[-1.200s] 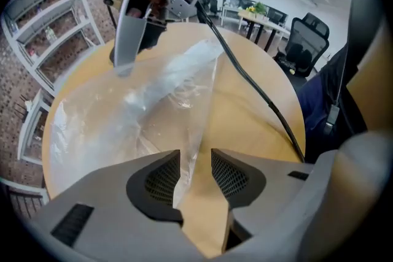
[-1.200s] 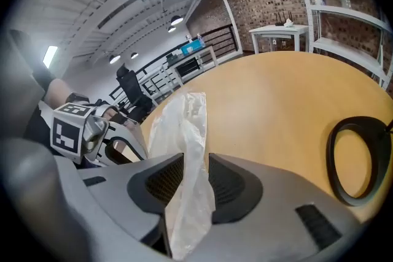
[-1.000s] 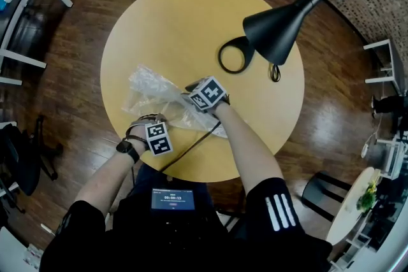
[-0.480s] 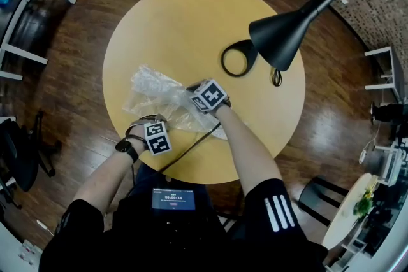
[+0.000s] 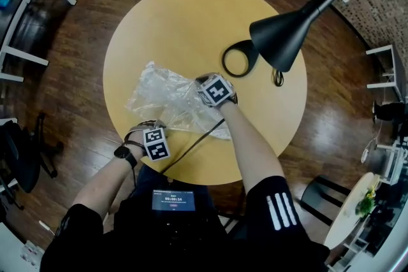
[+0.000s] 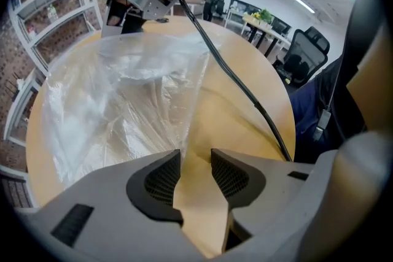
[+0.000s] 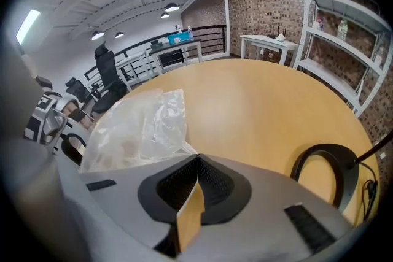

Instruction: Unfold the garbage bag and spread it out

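Note:
A clear, crumpled garbage bag (image 5: 162,95) lies on the left half of the round yellow table (image 5: 191,16). My right gripper (image 5: 203,86) is at the bag's right end, shut on a corner of the film. In the right gripper view the bag (image 7: 141,129) runs out of the closed right gripper (image 7: 197,159). My left gripper (image 5: 148,127) sits at the table's near edge, just short of the bag. Its jaws stand apart over bare table, the left gripper (image 6: 195,159) having the bag (image 6: 123,101) edge beside its left pad.
A black desk lamp (image 5: 287,28) with a ring base (image 5: 237,60) stands right of the bag. A black cable (image 5: 191,146) trails from the right gripper over the near table edge. White shelving and chairs ring the table on the wooden floor.
The right gripper has moved a little right and away, pulling the bag's corner with it, so the film stretches wider. The left gripper has drawn back toward the near edge.

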Available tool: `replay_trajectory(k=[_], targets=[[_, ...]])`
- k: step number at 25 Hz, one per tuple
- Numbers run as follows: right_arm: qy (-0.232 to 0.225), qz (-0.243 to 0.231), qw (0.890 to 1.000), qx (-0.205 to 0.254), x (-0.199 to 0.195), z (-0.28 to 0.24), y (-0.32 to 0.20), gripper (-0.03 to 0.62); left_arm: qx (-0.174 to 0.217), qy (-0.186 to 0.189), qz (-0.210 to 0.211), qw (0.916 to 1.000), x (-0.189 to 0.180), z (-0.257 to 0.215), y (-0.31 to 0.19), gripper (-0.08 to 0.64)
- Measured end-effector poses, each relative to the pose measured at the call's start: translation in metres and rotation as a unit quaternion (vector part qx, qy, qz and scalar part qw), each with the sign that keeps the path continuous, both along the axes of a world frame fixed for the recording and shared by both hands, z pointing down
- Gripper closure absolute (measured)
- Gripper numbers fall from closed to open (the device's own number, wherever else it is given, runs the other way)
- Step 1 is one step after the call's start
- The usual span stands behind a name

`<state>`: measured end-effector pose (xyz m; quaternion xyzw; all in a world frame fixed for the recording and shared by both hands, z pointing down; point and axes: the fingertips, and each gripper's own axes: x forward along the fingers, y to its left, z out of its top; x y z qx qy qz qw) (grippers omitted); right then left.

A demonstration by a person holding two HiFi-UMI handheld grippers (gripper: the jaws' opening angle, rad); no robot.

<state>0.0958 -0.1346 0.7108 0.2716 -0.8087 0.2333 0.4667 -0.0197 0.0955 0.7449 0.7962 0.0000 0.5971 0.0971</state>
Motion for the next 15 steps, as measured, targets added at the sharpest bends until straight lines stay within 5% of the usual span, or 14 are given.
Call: replay_trajectory(k=[10, 15], targets=[[0.082, 0.002, 0.996, 0.023, 0.022, 0.017, -0.016, 0.583, -0.012, 0.007, -0.013, 0.9998, -0.003, -0.002, 0.008, 0.399], [0.068, 0.023, 0.997, 0.024, 0.024, 0.017, -0.021, 0.581, -0.011, 0.005, -0.008, 0.9999, -0.004, 0.000, 0.007, 0.399]])
